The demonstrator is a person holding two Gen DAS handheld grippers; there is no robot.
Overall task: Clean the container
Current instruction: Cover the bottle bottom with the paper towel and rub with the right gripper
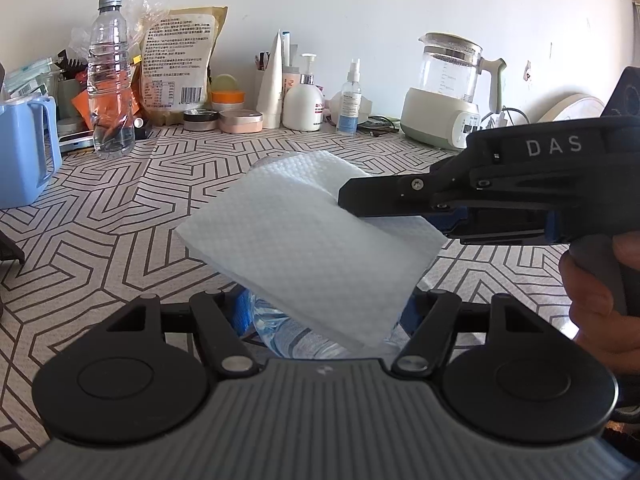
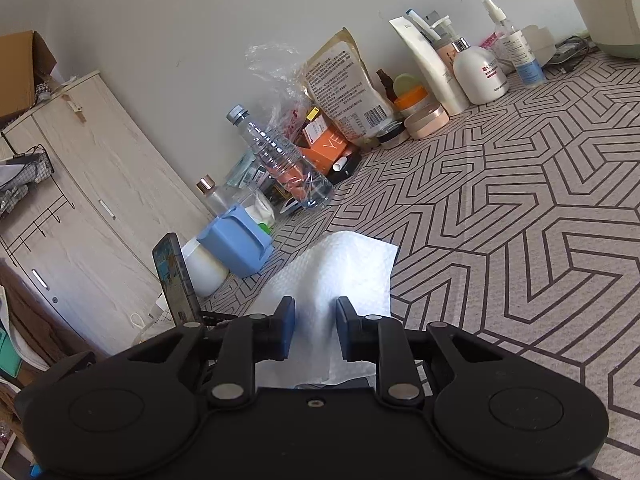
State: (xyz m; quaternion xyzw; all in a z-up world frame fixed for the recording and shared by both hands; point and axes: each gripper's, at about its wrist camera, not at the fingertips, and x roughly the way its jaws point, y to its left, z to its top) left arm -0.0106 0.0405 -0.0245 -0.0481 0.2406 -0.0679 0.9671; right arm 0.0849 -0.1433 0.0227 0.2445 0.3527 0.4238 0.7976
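In the left wrist view my left gripper (image 1: pixel 320 312) is shut on a clear plastic container (image 1: pixel 304 340), which lies between its blue pads and is mostly hidden under a white paper towel (image 1: pixel 304 240). My right gripper (image 1: pixel 360 204) reaches in from the right, shut on the towel and holding it over the container. In the right wrist view the right gripper (image 2: pixel 315 330) has the towel (image 2: pixel 336 276) bunched between its blue fingers (image 2: pixel 286 330); the container is hidden beneath it.
A patterned tablecloth (image 1: pixel 120 216) covers the table. Along the wall stand a water bottle (image 1: pixel 110 80), a blue jug (image 1: pixel 24 152), a food pouch (image 1: pixel 180 60), lotion bottles (image 1: pixel 304 96), a spray bottle (image 1: pixel 350 96) and a kettle (image 1: pixel 448 92). A phone (image 2: pixel 176 280) stands at the table's left.
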